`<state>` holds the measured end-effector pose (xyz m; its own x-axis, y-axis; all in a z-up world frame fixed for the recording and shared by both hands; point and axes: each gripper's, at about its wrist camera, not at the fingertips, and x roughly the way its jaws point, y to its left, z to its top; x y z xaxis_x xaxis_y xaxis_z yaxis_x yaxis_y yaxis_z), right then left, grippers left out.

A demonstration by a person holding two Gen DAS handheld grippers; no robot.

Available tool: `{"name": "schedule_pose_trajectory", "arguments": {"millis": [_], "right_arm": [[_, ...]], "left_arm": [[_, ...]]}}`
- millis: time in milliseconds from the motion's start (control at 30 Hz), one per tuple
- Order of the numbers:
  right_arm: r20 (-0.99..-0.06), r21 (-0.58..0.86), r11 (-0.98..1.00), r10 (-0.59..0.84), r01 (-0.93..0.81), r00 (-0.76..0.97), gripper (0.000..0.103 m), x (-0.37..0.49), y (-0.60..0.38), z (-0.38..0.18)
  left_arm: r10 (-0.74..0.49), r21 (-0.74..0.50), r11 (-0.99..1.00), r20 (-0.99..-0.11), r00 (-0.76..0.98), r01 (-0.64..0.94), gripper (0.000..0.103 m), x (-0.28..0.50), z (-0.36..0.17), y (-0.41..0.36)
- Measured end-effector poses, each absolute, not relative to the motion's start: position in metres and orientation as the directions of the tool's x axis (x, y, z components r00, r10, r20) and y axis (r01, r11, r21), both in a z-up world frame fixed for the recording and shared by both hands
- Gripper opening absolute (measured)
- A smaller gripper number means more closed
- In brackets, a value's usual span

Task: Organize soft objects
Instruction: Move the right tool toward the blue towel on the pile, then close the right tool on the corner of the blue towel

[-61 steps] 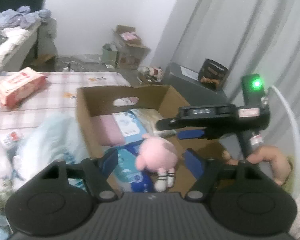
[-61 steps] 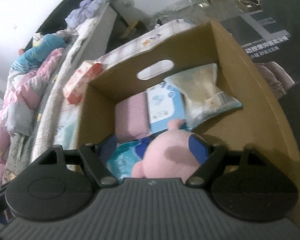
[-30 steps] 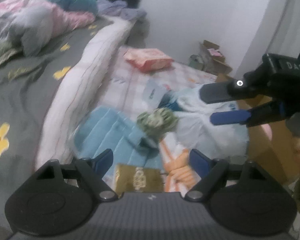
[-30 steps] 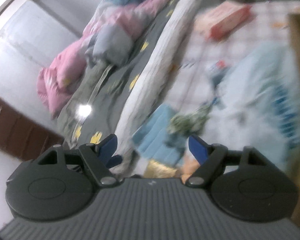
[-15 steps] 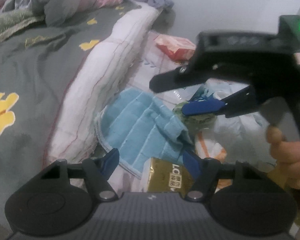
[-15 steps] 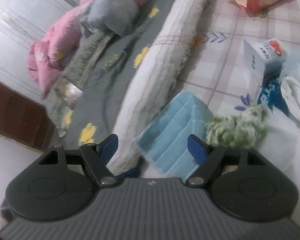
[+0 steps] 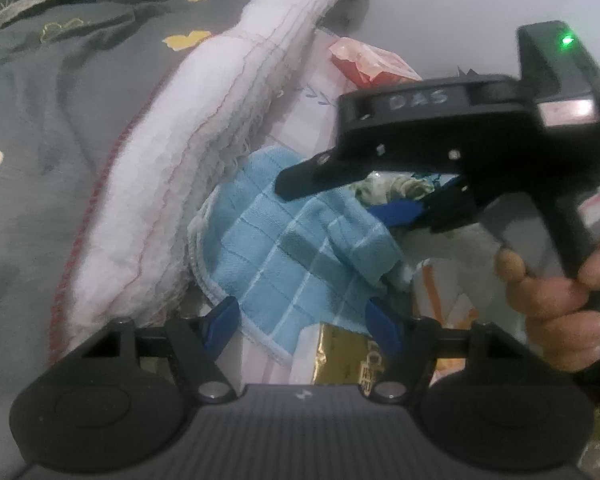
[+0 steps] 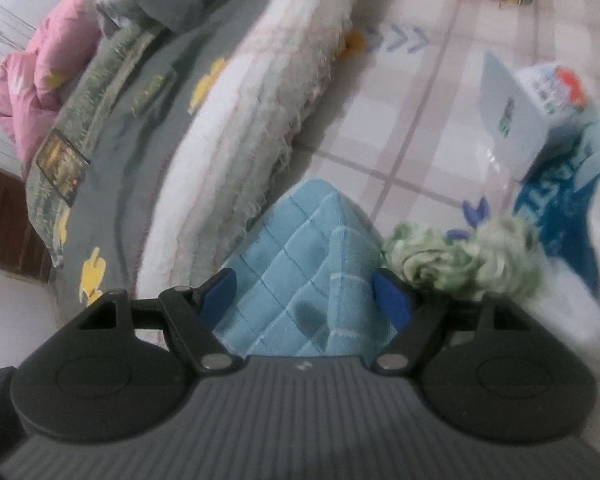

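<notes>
Both my grippers have come in closer on the blue towel (image 7: 296, 256) than half a second ago, and it now fills much more of each view. My right gripper (image 8: 306, 294) has dropped right over it: the spread blue fingertips (image 8: 390, 294) straddle a raised fold of the towel, jaws wide apart, nothing pinched. From my left wrist I see that same right gripper (image 7: 340, 196) reaching in over the towel's far edge, my hand (image 7: 560, 296) wrapped around its handle. My left gripper (image 7: 302, 322) hangs released at the towel's near hem, pads apart, with cloth showing between them. The towel lies crumpled on the checked sheet (image 8: 412, 128), pressed up against the white rolled blanket (image 7: 188, 160) on its left side. The green-white fluffy bundle (image 8: 460, 256) sits touching the towel's right edge, where it was before. A gold packet (image 7: 348, 356) pokes out just under the towel's near corner. Beyond the towel, well apart, lies the red tissue pack (image 7: 372, 60).
</notes>
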<state>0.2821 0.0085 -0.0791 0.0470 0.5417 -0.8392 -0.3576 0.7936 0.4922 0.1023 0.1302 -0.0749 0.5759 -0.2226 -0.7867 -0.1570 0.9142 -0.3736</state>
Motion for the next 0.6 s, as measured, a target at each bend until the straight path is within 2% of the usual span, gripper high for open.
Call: {"name": "schedule_pose_trajectory", "arguments": {"millis": [333, 433, 500, 600], "right_arm": [[-0.773, 0.622, 0.736, 0.632, -0.269, -0.059, 0.075, 0.288, 0.004, -0.099], [-0.758, 0.643, 0.724, 0.647, -0.249, -0.077, 0.067, 0.288, 0.002, -0.101], [-0.752, 0.652, 0.718, 0.653, -0.243, -0.091, 0.057, 0.288, 0.001, -0.102], [-0.754, 0.649, 0.719, 0.651, -0.249, -0.087, 0.046, 0.286, 0.0, -0.101]], "left_arm": [[-0.261, -0.416, 0.899, -0.762, 0.593, -0.138, 0.071, 0.121, -0.078, 0.127], [-0.27, -0.424, 0.897, -0.747, 0.608, -0.123, 0.071, 0.128, -0.074, 0.124], [-0.267, -0.422, 0.899, -0.742, 0.614, -0.12, 0.071, 0.131, -0.071, 0.122], [-0.263, -0.416, 0.903, -0.734, 0.626, -0.109, 0.07, 0.133, -0.063, 0.119]]}}
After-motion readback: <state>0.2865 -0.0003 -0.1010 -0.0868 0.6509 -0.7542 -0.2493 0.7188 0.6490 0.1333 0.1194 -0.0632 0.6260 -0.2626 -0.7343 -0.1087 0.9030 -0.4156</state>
